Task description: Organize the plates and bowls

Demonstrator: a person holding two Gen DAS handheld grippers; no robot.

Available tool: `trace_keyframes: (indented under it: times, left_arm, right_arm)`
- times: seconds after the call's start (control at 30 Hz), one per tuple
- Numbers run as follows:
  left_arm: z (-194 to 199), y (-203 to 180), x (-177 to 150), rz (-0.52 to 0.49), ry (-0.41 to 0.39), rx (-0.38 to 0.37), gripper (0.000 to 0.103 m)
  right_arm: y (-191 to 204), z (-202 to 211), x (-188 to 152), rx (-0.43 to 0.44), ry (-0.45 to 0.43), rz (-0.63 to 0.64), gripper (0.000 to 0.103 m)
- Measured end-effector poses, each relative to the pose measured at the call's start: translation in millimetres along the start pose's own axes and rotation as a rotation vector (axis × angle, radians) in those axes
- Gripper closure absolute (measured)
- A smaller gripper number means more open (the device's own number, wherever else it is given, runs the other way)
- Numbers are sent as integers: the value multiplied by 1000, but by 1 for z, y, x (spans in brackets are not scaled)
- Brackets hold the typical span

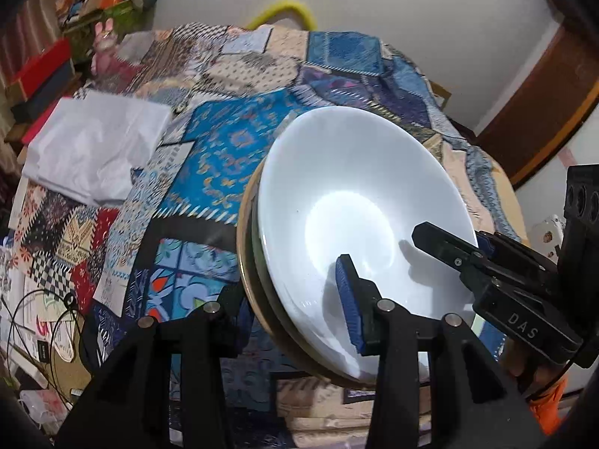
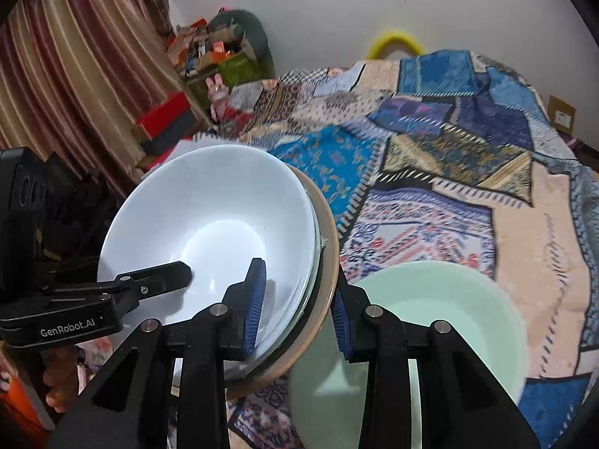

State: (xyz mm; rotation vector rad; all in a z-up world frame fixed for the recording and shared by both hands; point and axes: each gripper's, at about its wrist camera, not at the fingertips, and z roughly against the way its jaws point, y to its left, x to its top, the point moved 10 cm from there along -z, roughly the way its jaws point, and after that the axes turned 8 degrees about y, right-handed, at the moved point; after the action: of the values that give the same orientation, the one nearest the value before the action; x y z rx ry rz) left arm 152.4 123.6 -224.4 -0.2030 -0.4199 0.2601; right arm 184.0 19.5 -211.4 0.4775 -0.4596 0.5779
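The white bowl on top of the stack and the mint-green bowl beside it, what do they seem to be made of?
White bowl: likely glazed ceramic or opal glass; it is smooth and glossy, with a bright reflection at its centre. Mint-green bowl: smooth with a softer sheen, perhaps glazed ceramic, glass or melamine; the blur leaves it open.

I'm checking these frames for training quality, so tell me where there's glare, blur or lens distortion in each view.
Left wrist view: a bright glare patch sits in the white bowl's well; the claw's shadows fall across it; the patchwork quilt is softly blurred; fisheye bends the edges, corners black. Right wrist view: similar glare in the white bowl; the mint-green bowl looks blurred; the striped curtain curves with the lens.
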Motion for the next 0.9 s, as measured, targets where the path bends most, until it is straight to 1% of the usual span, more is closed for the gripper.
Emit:
trace_keyframes:
  times: [0.27, 0.53, 0.67, 0.9]
  left_arm:
    - [10, -46, 1, -58, -18, -27, 62]
    - [5, -93, 0, -119, -11, -56, 62]
    - [-4, -112, -3, -143, 7, -68, 62]
    - [-23, -128, -11, -164, 46, -78, 62]
  right_arm:
    - [-26, 36, -3, -31, -57, -35, 73]
    - [-59, 63, -15, -74, -96, -86, 73]
    - [-75, 70, -23, -90, -98, -110, 73]
    - [-96, 70, -39, -106, -81, -145, 73]
